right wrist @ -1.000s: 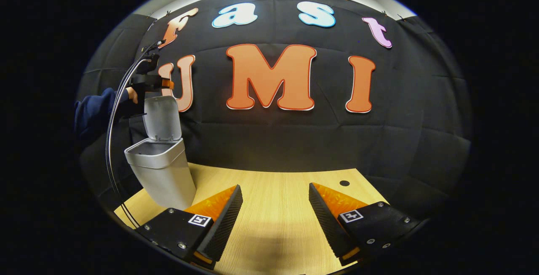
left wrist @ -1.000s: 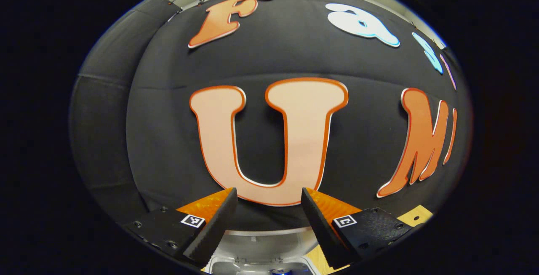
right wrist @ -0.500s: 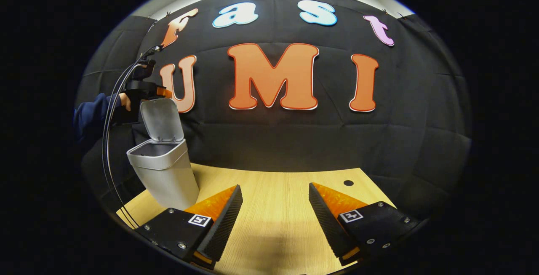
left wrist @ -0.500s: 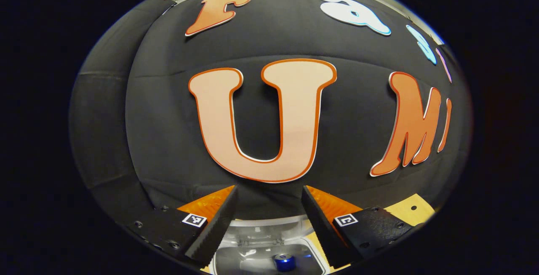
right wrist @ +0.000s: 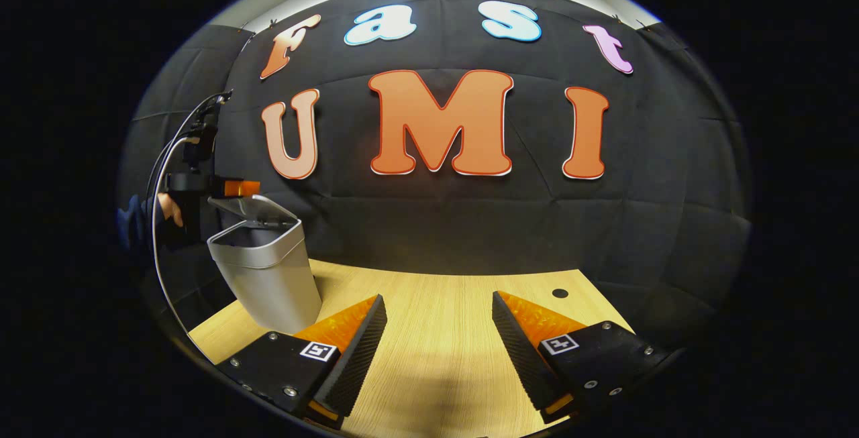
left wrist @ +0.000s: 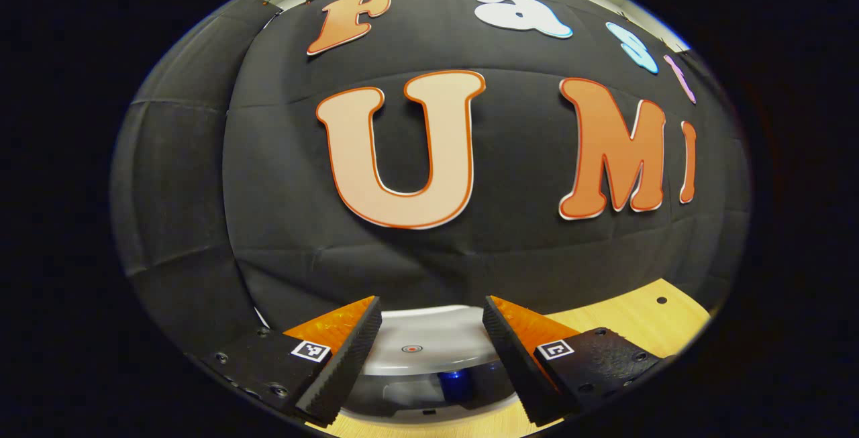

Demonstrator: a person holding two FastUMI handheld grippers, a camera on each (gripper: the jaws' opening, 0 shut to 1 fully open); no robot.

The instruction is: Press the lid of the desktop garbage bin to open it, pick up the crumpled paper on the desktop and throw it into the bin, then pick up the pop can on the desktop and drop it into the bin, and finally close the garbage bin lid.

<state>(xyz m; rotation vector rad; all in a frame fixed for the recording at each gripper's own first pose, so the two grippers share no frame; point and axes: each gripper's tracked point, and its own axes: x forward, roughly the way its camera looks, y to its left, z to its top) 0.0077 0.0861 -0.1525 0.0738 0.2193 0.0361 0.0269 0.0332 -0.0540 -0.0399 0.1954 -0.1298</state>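
L tongs (left wrist: 431, 331) spread above half-lowered bin lid (left wrist: 416, 351); pop can (left wrist: 455, 379) inside bin. R tongs (right wrist: 439, 331) spread over desk (right wrist: 436, 304).

Lid (left wrist: 419, 347) half down, covers most of bin (right wrist: 268, 277) interior. Pop can (left wrist: 455, 379) mostly hidden, just a blue bit in the gap under the lid. Bin base cut off by left gripper view's bottom edge. Person's hand (right wrist: 169, 210) partly hidden behind left gripper (right wrist: 231, 188); contact with lid unclear.
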